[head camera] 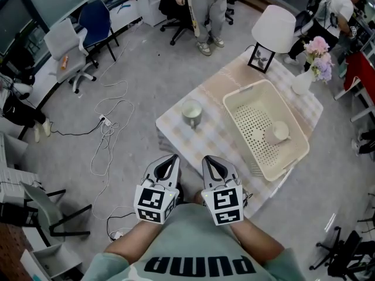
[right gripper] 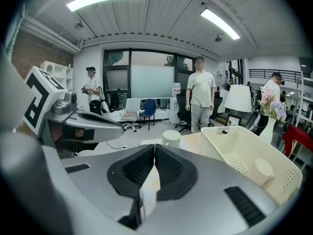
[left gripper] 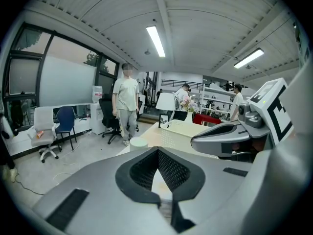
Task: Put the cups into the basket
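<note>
So the table, checked cloth and all, sits at about 1 o'clock from the grippers in the head view. The basket takes up the table's right half, with a lamp at its 12 o'clock and a vase of flowers at roughly 2. Both grippers are side by side at the table's nearest corner. The left gripper has its jaws pressed together with nothing in them, and the right gripper is the same deal, closed up and empty. One cup sits inside the basket, close to its right wall. The other cup stands upright on the cloth at the basket's 9 o'clock, not touching it.
</note>
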